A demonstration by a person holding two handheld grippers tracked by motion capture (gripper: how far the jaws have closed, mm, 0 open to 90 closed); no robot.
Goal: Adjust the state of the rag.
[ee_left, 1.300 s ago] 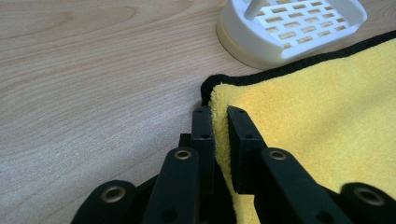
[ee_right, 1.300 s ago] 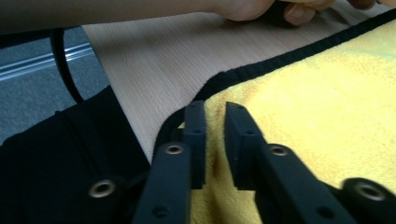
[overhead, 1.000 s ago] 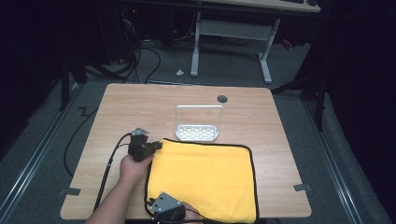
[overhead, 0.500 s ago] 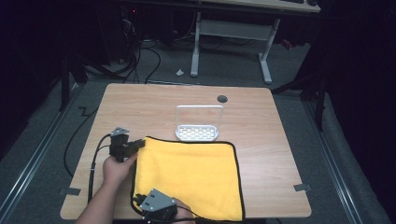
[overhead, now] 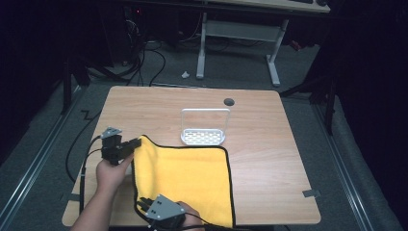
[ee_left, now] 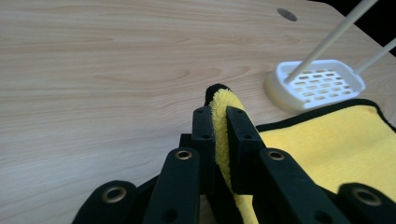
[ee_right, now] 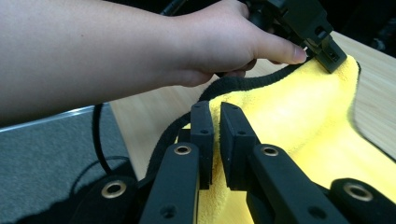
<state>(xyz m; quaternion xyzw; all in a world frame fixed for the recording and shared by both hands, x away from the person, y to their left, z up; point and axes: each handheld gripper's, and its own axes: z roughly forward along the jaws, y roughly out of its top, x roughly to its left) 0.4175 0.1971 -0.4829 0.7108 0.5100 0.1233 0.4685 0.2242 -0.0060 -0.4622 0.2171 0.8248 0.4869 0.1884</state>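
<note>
Yellow cloth (overhead: 185, 180) spread on table (overhead: 269, 144), far-left corner clamped in left gripper (overhead: 136, 143), near-left corner clamped in right gripper (ee_right: 216, 122), white rack (overhead: 204, 135) just beyond

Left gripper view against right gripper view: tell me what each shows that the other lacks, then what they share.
The left gripper view has the white rack with its slotted base and two rods, the round hole in the table, and the left hand-held gripper shut on the cloth's far corner. The right gripper view has the person's left hand, a black cable, grey floor, and the right hand-held gripper shut on the cloth's near edge. Both show the yellow cloth with black trim on the wooden table.
</note>
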